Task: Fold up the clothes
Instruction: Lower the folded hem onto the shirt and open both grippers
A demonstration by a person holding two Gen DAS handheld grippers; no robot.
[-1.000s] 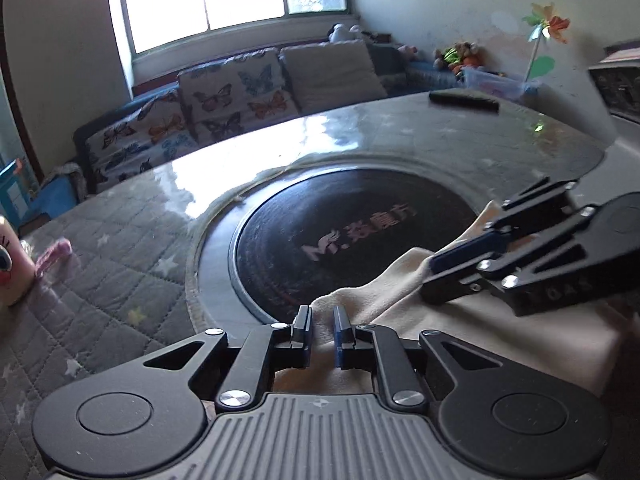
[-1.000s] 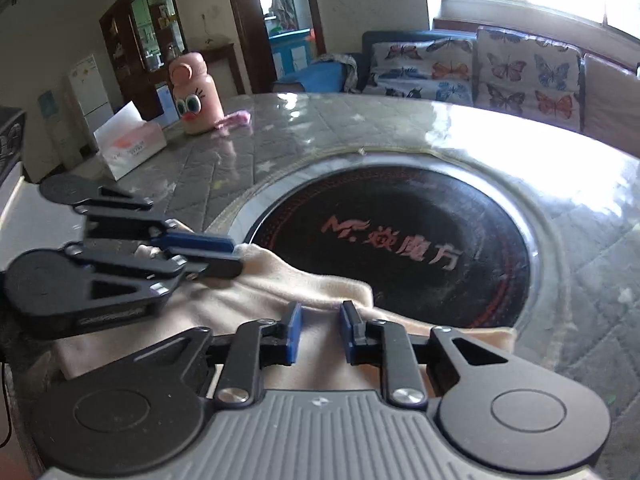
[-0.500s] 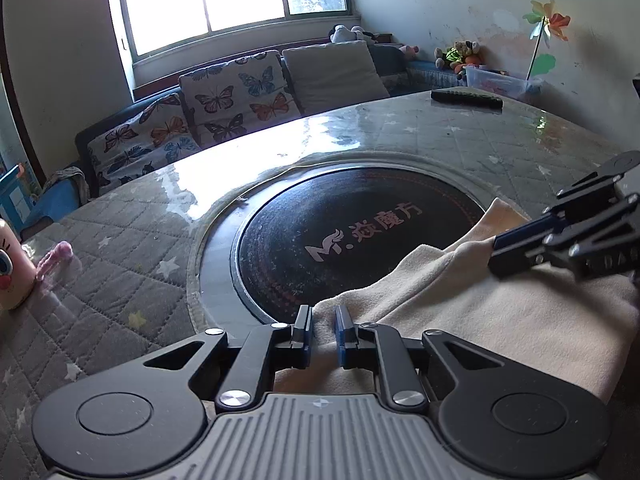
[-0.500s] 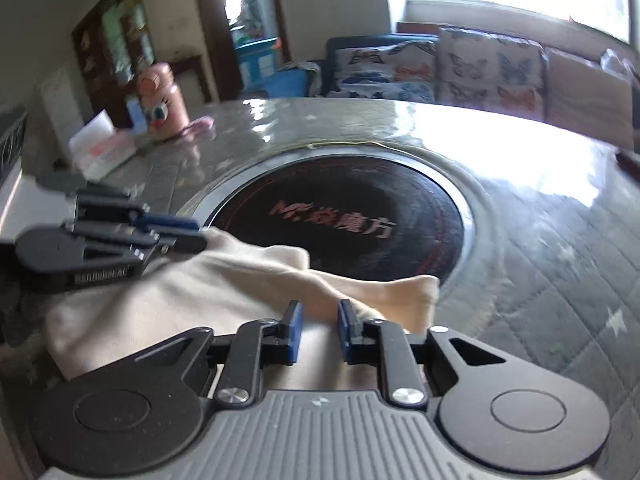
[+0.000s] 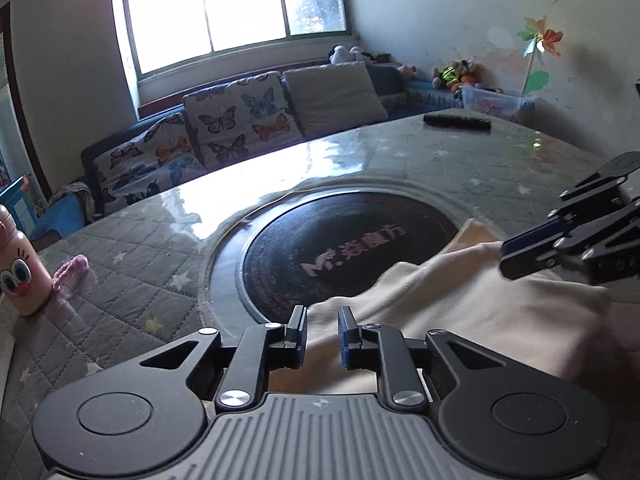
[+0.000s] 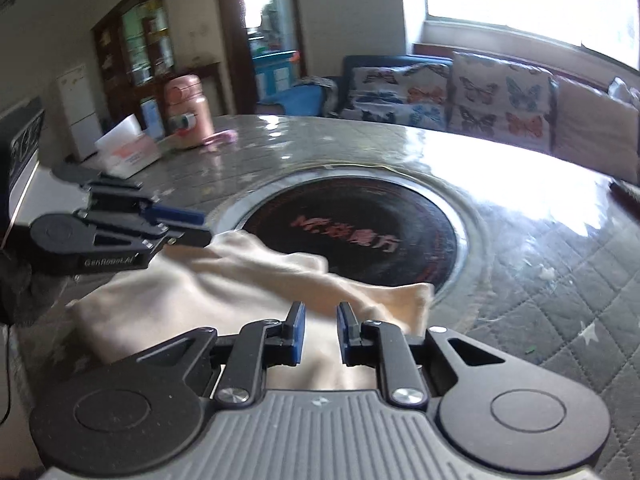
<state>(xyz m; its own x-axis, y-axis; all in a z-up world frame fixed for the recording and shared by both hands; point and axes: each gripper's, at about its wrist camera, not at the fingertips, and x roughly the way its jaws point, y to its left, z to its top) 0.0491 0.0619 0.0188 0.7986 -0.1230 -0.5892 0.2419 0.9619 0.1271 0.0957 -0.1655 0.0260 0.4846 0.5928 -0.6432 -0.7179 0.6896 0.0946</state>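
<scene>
- Pink cartoon-faced water bottle (image 5: 20, 276) – stands at the far left of the quilted round table (image 5: 132, 264), well apart from the work; a pink strap lies just beside it. Neither matters to the fold.
- Left gripper (image 5: 322, 334) – its blue-padded jaws stand a narrow gap apart over the near left edge of the garment. Whether any cloth lies pinched low between the pads I cannot tell. Compared with a second ago the gap looks a touch wider, and the gripper sits at much the same spot on the cloth.
- Cream garment (image 5: 460, 312) – lies in a thick, soft heap on the near side of the table, its far edge lapping over the rim of the black induction plate (image 5: 344, 256) set in the table's middle. From the right wrist view it shows rolled layers and one squared corner (image 6: 420, 300) towards the right, so it is at least doubled over – not spread flat.
- Right gripper (image 6: 321, 334) – jaws likewise slightly parted above the cloth's right side; no grip on fabric is plainly visible. A second ago it hung close beside the left gripper near the middle of the garment; now it is far out at the right edge, so the two claws have drawn apart along the cloth.
- My reading: this spread suits either smoothing a fold just laid or taking hold of both ends for another one; the pictures do not settle which.
</scene>
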